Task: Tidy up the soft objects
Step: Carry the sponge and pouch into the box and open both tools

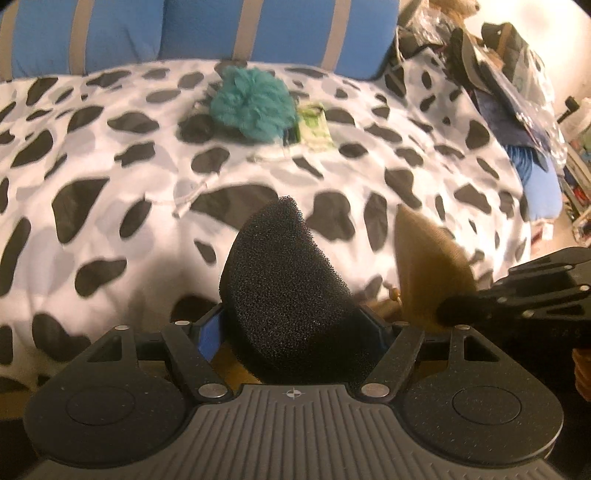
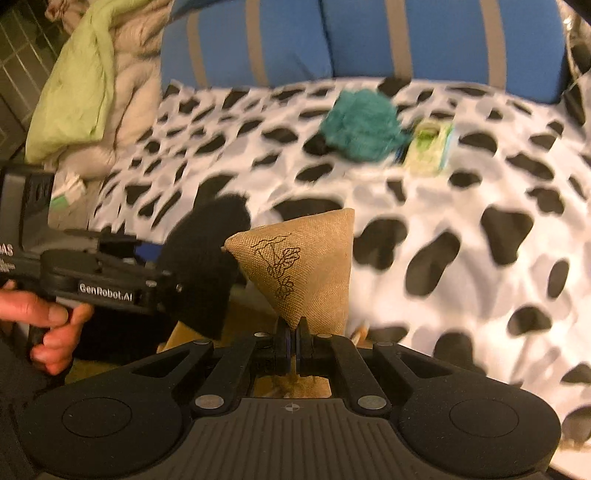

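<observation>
Black foam sponge (image 1: pixel 288 295) sits wedged between my left gripper (image 1: pixel 291 332) jaws, which stand wide apart and press on its two sides; its rounded top sticks up past the fingertips (image 1: pixel 208 336). Burlap pouch (image 2: pixel 303 266), tan with a dark line drawing stitched on its face, is pinched at its lower corner by my right gripper (image 2: pixel 293 339), jaws pressed nearly together on the fabric. From the left wrist view the pouch shows just right of the sponge, blurred, with the right gripper's black body coming in from the right edge. From the right wrist view the sponge shows just left of the pouch as a dark blurred mass, the left gripper beside it with the person's hand (image 2: pixel 48 325) wrapped on its handle. Both held things hang above the near edge of the cow-print cover (image 1: pixel 110 177), white with black and grey patches. Farther back on that cover lies a teal fluffy pouf (image 1: pixel 253 107), and just to its right, touching or nearly so, a light green packet (image 1: pixel 314 127). Behind those, blue cushions with grey stripes (image 1: pixel 258 29). A pale green and cream quilted heap (image 2: pixel 92 81) lies off the cover's far left corner in the right wrist view.
</observation>
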Available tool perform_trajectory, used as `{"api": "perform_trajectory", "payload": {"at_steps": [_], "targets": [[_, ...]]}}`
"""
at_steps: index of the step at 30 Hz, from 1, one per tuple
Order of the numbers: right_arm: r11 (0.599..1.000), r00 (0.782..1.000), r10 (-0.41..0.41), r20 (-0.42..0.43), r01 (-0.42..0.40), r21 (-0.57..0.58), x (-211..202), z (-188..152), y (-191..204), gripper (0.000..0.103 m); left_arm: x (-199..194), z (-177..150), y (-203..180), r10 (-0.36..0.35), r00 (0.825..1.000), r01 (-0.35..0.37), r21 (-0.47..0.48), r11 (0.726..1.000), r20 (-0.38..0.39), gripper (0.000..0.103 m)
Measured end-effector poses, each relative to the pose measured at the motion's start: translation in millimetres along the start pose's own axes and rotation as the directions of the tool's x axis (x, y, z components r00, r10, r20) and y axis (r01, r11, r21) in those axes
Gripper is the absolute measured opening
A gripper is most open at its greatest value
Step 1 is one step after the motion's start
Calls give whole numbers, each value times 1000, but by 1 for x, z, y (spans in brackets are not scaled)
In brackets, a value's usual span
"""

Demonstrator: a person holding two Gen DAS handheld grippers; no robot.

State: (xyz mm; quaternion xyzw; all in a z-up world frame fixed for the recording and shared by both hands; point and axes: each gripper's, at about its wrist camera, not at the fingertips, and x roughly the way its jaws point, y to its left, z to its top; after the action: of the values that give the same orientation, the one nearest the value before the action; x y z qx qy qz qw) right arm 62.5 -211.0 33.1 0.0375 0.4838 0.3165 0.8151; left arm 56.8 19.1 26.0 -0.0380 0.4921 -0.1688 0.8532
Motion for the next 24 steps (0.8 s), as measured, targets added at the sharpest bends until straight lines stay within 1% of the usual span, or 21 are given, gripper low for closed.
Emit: {"api": "perform_trajectory", "payload": {"at_steps": [4, 9, 16, 19, 20, 21, 22, 23, 24], "targets": [[999, 997, 3, -79, 0, 40, 8, -16, 9, 5, 3, -13, -2, -18, 998, 19, 9, 1000, -64, 73], [994, 982, -40, -187, 58, 94, 21, -32, 9, 5, 11, -26, -6, -4, 990, 10, 38, 999, -140, 74], [990, 971, -47, -235, 77, 122, 27, -36, 5, 5, 23, -31, -5, 38, 978, -26, 59, 998, -207, 79], [988, 966, -52, -253, 86, 128, 32, -35, 3, 6, 28, -33, -5, 52, 971, -38, 64, 997, -233, 83], [987, 964, -52, -260, 89, 132, 34, -34, 3, 8, 28, -34, -5, 56, 970, -43, 62, 997, -238, 86], [986, 962, -57, -266, 95, 135, 36, -33, 2, 15, 29, -34, -4, 63, 968, -50, 59, 997, -242, 87], [985, 960, -62, -272, 102, 138, 37, -33, 1, 29, 30, -34, -4, 69, 967, -57, 57, 997, -244, 89], [985, 960, -67, -271, 107, 137, 36, -33, 1, 37, 30, -33, -3, 73, 967, -63, 52, 997, -244, 92], [985, 962, -78, -261, 115, 131, 35, -32, 1, 58, 29, -32, -2, 78, 967, -68, 47, 997, -244, 93]]}}
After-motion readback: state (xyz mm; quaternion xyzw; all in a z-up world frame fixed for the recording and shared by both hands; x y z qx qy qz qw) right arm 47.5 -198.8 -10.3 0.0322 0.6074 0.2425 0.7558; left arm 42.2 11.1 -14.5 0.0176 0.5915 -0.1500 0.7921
